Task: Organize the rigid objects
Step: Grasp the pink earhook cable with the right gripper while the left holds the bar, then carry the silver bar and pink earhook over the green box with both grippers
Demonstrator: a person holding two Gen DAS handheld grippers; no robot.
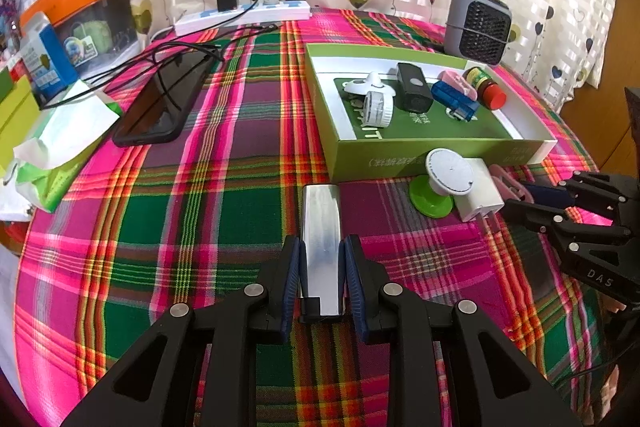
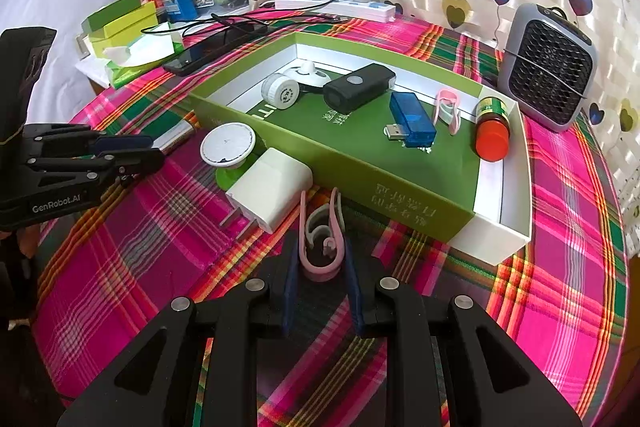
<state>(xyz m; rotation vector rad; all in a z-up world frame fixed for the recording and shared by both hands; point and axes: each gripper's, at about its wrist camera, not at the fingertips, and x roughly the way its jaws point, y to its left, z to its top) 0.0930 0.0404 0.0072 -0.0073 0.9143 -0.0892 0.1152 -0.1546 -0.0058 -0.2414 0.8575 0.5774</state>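
My left gripper (image 1: 322, 251) is shut on a silver metal bar (image 1: 321, 227), held low over the plaid table. My right gripper (image 2: 320, 259) is shut on a pink clip (image 2: 320, 247) on the cloth, in front of the green box (image 2: 320, 163). The box holds a white cap (image 2: 280, 91), a black device (image 2: 358, 85), a blue USB stick (image 2: 412, 121), another pink clip (image 2: 447, 111) and a red-capped bottle (image 2: 492, 131). A white charger plug (image 2: 272, 191) and a white-and-green suction disc (image 2: 228, 145) lie beside the box.
A grey fan heater (image 2: 548, 71) stands at the back right. A power strip (image 1: 244, 15), a black phone (image 1: 164, 99) with cables, tissues (image 1: 60, 143) and boxes crowd the back left. The box's near wall (image 1: 420, 157) stands ahead of the left gripper.
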